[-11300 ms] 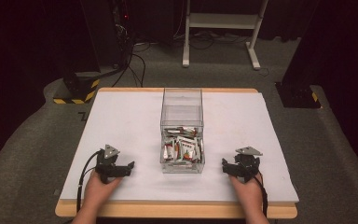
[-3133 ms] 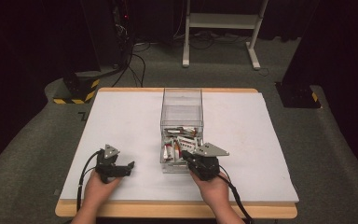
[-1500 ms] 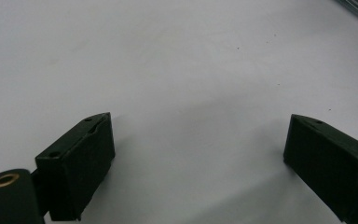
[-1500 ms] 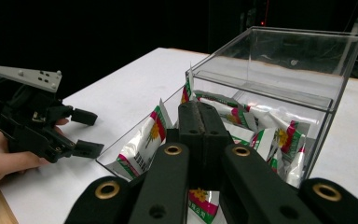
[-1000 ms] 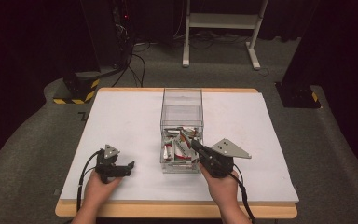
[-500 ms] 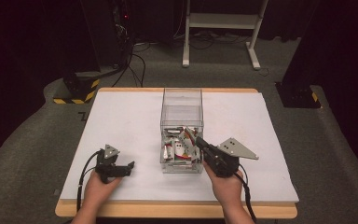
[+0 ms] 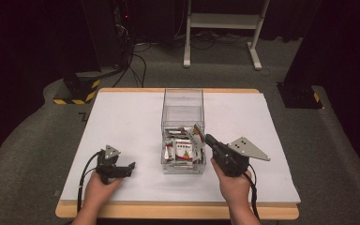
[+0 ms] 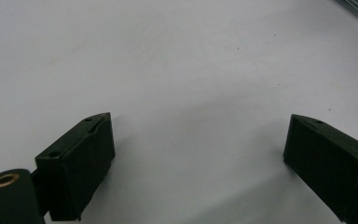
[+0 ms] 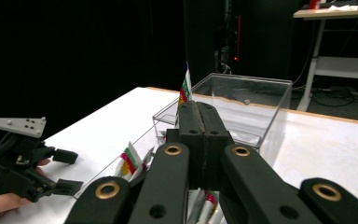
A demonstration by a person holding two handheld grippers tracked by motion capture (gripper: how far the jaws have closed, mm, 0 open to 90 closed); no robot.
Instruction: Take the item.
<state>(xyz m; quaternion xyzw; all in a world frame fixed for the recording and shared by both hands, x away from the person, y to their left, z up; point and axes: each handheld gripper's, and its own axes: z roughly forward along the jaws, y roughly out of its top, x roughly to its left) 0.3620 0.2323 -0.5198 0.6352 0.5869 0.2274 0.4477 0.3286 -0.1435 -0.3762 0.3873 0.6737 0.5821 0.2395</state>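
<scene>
A clear plastic box [image 7: 183, 104] stands mid-table, its near half holding several white packets [image 7: 183, 151] with red, yellow and green print. My right gripper [image 7: 207, 139] hovers at the box's near right corner, above its rim. Its jaws are shut on one packet [image 7: 198, 131], whose striped edge sticks up past the tips. In the right gripper view that packet [image 9: 185, 88] rises above the closed right gripper [image 9: 198, 106]. My left gripper [image 7: 130, 167] rests on the white table [image 7: 122, 122] left of the box. The left gripper [image 8: 198, 135] is open, with bare table between its jaws.
The far half of the box [image 9: 242, 100] holds nothing. A white metal stand [image 7: 222, 28] and cables lie on the floor beyond the table. Black equipment with yellow-striped feet [image 7: 77, 91] stands at the far left corner.
The right hand has come from the table's right side to the box and now holds a packet above the rim, drifting slightly right over the last second. The left hand has stayed put.
</scene>
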